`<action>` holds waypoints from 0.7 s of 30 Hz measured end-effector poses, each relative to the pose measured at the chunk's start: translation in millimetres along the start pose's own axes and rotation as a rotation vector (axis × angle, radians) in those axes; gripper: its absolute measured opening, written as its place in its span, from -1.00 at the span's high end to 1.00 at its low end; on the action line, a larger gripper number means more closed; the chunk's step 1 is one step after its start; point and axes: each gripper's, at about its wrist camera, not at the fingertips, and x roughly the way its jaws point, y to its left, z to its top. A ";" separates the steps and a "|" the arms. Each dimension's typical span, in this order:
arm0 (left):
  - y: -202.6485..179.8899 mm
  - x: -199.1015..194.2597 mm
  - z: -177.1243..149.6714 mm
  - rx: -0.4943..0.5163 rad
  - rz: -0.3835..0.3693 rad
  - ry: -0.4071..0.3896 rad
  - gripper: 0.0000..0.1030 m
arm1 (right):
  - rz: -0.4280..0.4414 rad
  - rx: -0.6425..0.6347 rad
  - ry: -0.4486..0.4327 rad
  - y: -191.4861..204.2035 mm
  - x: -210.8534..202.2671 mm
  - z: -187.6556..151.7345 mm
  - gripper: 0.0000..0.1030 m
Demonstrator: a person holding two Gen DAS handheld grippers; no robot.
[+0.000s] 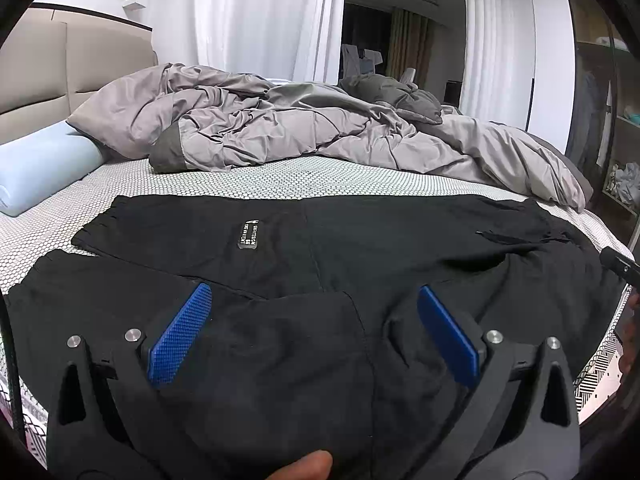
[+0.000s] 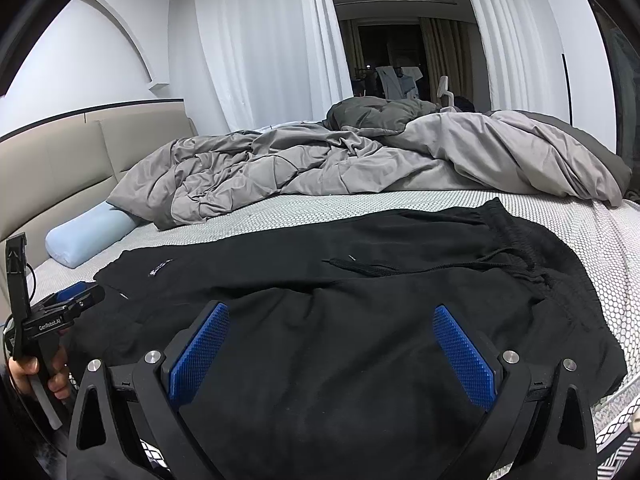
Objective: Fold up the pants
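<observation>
Bedroom, lit indoors. Bed (image 2: 400, 208) with white honeycomb-pattern cover ahead of both grippers; rumpled grey duvet (image 1: 320, 132) beyond; pale blue bolster pillow (image 1: 40, 168) far left; beige padded headboard (image 2: 80, 164); white curtains (image 2: 260, 48); dark doorway (image 2: 400, 52) behind.

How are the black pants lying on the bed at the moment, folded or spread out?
Spread out: the black pants lie flat across the bed, both legs apart, unfolded.

Black left tool (image 1: 314, 330), blue knurled pads (image 1: 180, 336), silver screws, right tool (image 2: 332, 354) alike (white "GenRobot.AI" lettering)
</observation>
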 end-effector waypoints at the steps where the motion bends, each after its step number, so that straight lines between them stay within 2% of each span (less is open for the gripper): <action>1: -0.5 0.5 -0.1 0.000 -0.001 -0.001 -0.99 | -0.001 0.004 0.000 -1.4 -0.8 0.0 -1.00; 8: 29.6 -6.9 -0.7 -0.032 -0.020 0.007 -0.99 | -0.030 0.045 0.008 -13.2 -0.1 0.7 -1.00; 18: 62.9 -17.8 -1.0 -0.025 0.097 0.072 -0.99 | -0.058 0.053 0.029 -27.3 -2.7 -0.5 -1.00; 21: 77.4 -26.0 -1.3 -0.069 0.096 0.092 -0.99 | -0.064 0.073 0.015 -37.7 -12.3 -3.1 -1.00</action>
